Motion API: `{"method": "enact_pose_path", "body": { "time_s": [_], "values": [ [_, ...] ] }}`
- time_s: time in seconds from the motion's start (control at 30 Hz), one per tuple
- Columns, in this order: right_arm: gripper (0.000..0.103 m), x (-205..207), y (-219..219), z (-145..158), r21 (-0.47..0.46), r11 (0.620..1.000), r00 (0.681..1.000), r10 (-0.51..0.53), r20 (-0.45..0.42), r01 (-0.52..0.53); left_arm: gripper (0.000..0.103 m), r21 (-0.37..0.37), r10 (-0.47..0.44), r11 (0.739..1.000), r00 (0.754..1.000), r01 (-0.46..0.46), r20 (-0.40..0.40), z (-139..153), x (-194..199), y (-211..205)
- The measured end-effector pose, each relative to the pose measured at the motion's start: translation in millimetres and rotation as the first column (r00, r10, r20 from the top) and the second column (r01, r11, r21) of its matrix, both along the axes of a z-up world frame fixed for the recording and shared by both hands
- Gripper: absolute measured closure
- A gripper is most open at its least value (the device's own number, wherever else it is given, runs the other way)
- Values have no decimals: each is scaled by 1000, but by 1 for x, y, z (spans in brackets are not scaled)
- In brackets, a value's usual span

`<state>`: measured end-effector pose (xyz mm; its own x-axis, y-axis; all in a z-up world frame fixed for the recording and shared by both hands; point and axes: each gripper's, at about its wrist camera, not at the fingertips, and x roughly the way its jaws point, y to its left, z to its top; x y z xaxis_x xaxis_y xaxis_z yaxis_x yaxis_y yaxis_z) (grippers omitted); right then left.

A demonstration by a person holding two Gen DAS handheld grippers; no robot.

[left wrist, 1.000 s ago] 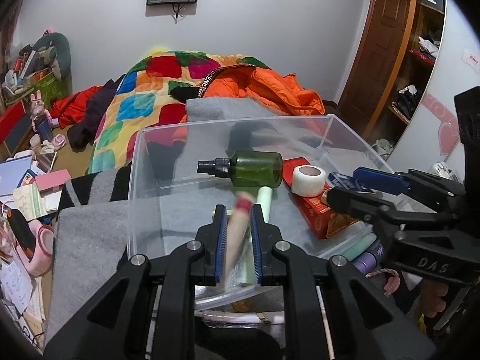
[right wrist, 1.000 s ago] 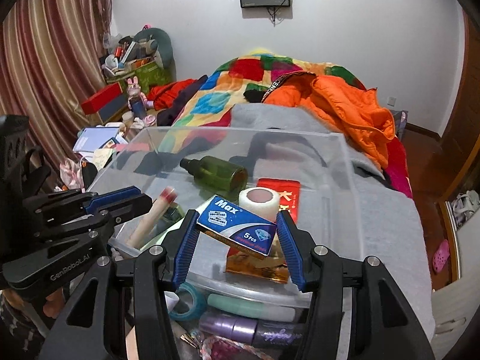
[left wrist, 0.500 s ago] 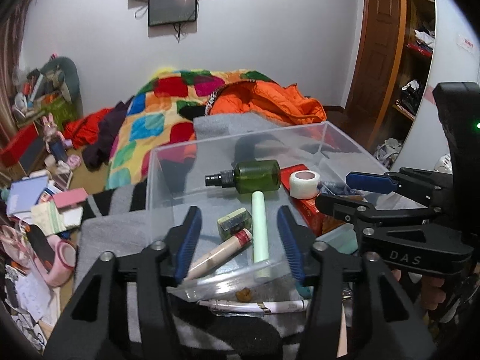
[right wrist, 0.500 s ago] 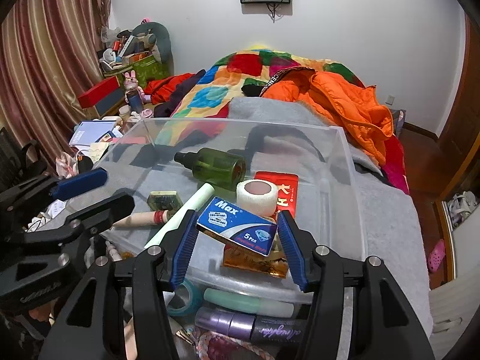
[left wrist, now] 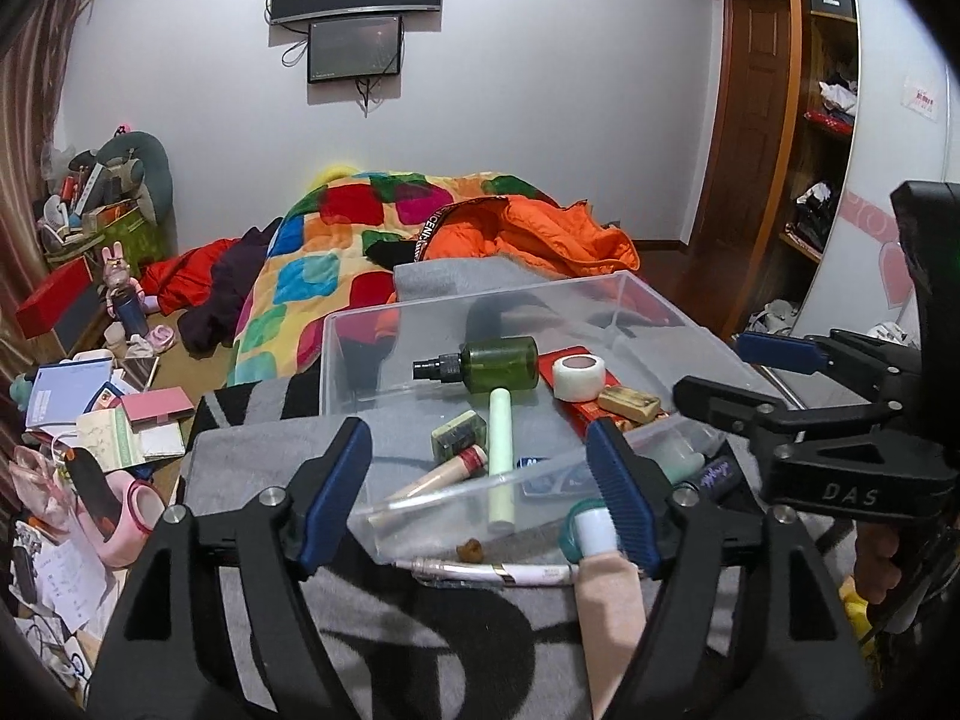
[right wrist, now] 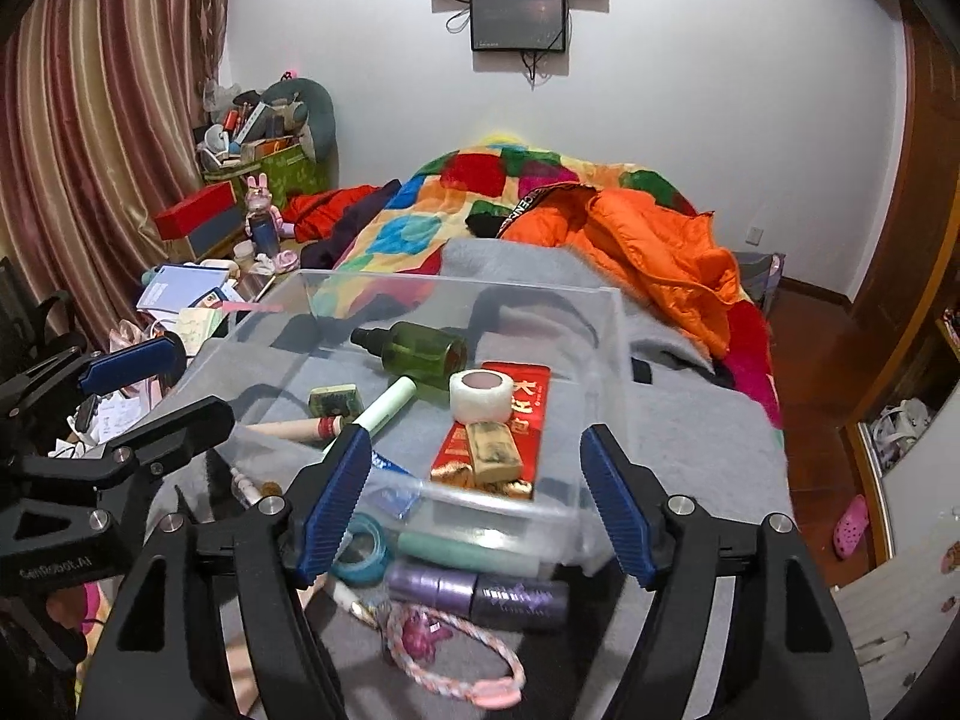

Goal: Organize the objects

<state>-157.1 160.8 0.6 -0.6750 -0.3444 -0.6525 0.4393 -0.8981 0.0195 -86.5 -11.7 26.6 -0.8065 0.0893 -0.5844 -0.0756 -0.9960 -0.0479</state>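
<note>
Fingers of both the left gripper and right gripper have just opened, empty, near the clear bin; next, I judge, comes grasping the purple tube.

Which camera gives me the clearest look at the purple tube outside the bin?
Right wrist: the purple tube lies fully exposed below the clear bin. Left wrist shows only its end, behind a finger.
</note>
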Motion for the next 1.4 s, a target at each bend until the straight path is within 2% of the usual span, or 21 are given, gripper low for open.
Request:
{"method": "enact_pose_path", "body": {
  "time_s": [0.17,0.4,0.7,0.93,1.0,1.03,1.23,1.27,1.37,1.4],
  "values": [
    [27,15,14,0,-7,1000,1000,-22,-5,22,26,16,-2,1000,1000,2,15,-5,13,1],
    [26,30,34,-9,-2,999,999,-51,6,51,26,21,-19,1000,998,18,68,-24,26,11],
    [26,38,47,-46,4,998,993,-56,105,55,26,39,-66,997,984,61,168,-60,29,32],
    [26,41,43,-72,2,1000,983,-9,185,9,26,43,-100,995,974,93,205,-78,27,46],
    [26,42,38,-77,11,1000,982,3,191,-6,32,43,-102,995,972,95,211,-82,24,47],
    [26,43,37,-78,16,1000,982,6,189,-9,38,49,-105,994,970,97,218,-84,22,47],
    [27,46,27,-85,37,999,983,26,180,-33,55,80,-123,991,968,108,220,-87,17,45],
    [29,46,26,-86,40,999,984,27,178,-35,58,82,-125,991,968,109,220,-88,16,45],
    [48,48,27,-85,44,998,987,29,159,-36,68,80,-119,991,970,104,212,-88,16,45],
    [58,48,28,-83,38,998,987,34,157,-40,70,81,-117,991,970,102,211,-88,16,44]
  ]
}}
